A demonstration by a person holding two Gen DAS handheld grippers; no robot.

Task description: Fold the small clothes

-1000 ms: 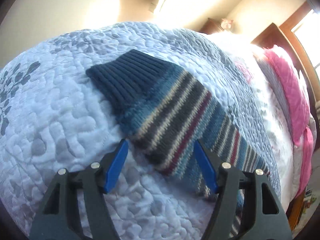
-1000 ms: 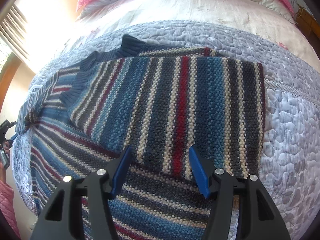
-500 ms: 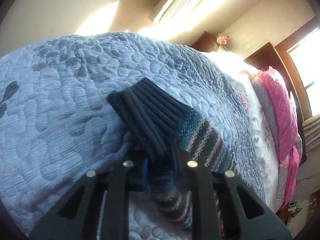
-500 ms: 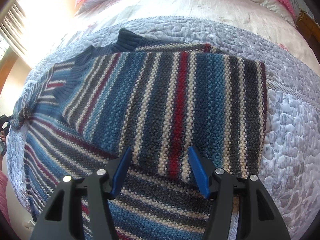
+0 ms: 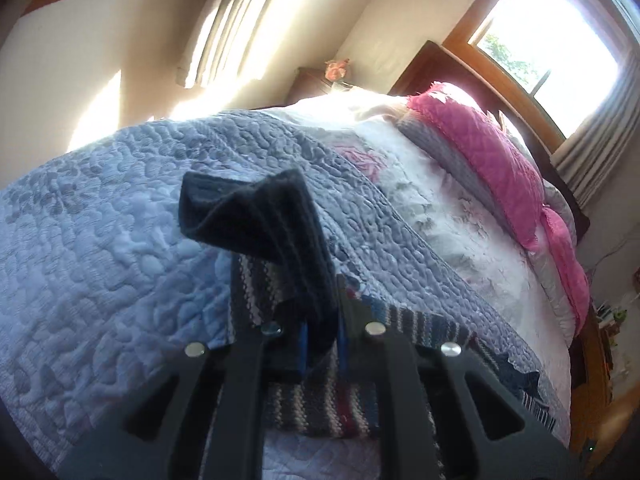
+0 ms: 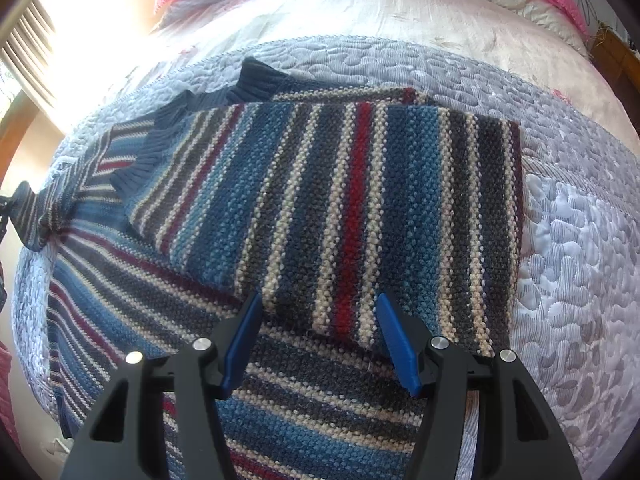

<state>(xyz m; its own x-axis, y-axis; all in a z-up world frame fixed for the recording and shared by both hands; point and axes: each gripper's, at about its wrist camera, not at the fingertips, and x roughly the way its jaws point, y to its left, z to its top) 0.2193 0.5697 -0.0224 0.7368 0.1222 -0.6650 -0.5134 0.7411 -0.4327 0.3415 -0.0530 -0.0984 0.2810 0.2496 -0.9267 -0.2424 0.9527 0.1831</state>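
A striped knit sweater (image 6: 320, 208) in blue, grey, cream and red lies on a pale blue quilt (image 6: 580, 240), one side folded over its body. In the left wrist view my left gripper (image 5: 322, 340) is shut on the sweater's sleeve, whose dark navy ribbed cuff (image 5: 256, 216) stands up above the quilt (image 5: 100, 260). That sleeve (image 6: 36, 216) shows at the far left of the right wrist view, pulled taut. My right gripper (image 6: 320, 340) hovers open just above the folded panel's near edge, nothing between its blue pads (image 6: 240, 344).
The quilt covers a bed with a pale floral bedspread (image 5: 460, 208) and pink pillows (image 5: 492, 160) near a wooden headboard (image 5: 452, 64). A window (image 5: 548, 32) and curtains (image 5: 232, 20) lie beyond. The bed's edge drops off at the left in the right wrist view.
My left gripper went from open around the sleeve to shut on it, then lifted it so the cuff stands off the quilt. The right gripper stayed open and nearly still.
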